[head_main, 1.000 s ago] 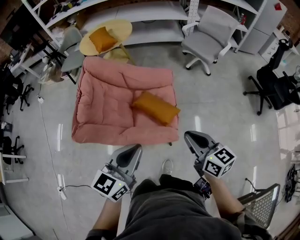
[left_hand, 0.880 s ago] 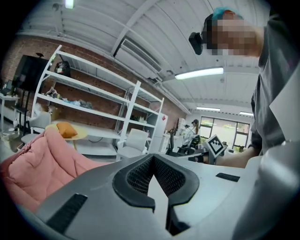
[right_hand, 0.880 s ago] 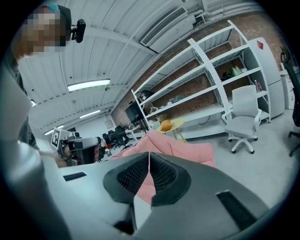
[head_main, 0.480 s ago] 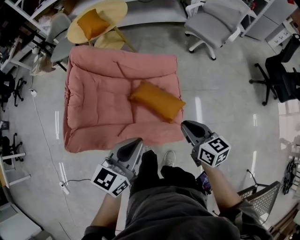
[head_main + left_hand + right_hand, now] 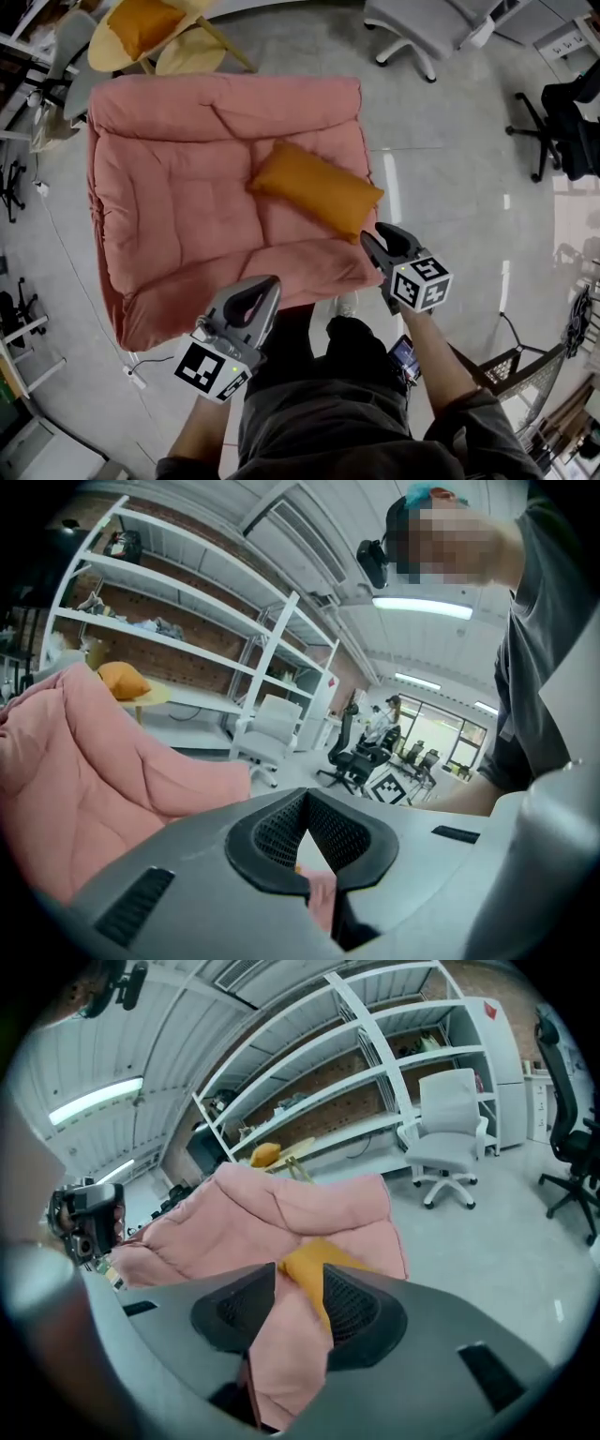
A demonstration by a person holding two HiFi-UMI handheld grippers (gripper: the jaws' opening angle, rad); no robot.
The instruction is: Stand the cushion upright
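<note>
An orange cushion [image 5: 314, 187] lies flat on the right side of a pink quilted floor sofa [image 5: 178, 187]. My right gripper [image 5: 382, 236] hovers over the sofa's near right corner, just short of the cushion's right end. Its jaws have just been opening and now stand apart with nothing between them. In the right gripper view the cushion [image 5: 309, 1260] shows beyond the right gripper [image 5: 300, 1274]. My left gripper [image 5: 265, 284] is at the sofa's near edge, its tips together and nothing held. In the left gripper view the left gripper [image 5: 305, 799] faces the sofa [image 5: 75, 761].
A second orange cushion [image 5: 141, 21] rests on a round yellow table behind the sofa. A white office chair [image 5: 422, 23] and a black chair [image 5: 572, 112] stand at the right. A wire basket [image 5: 511, 375] is beside my right leg. White shelves [image 5: 375, 1063] line the far wall.
The sofa has come closer in view. Both grippers have dropped and moved forward to its near edge. The right jaws, shut before, now stand apart.
</note>
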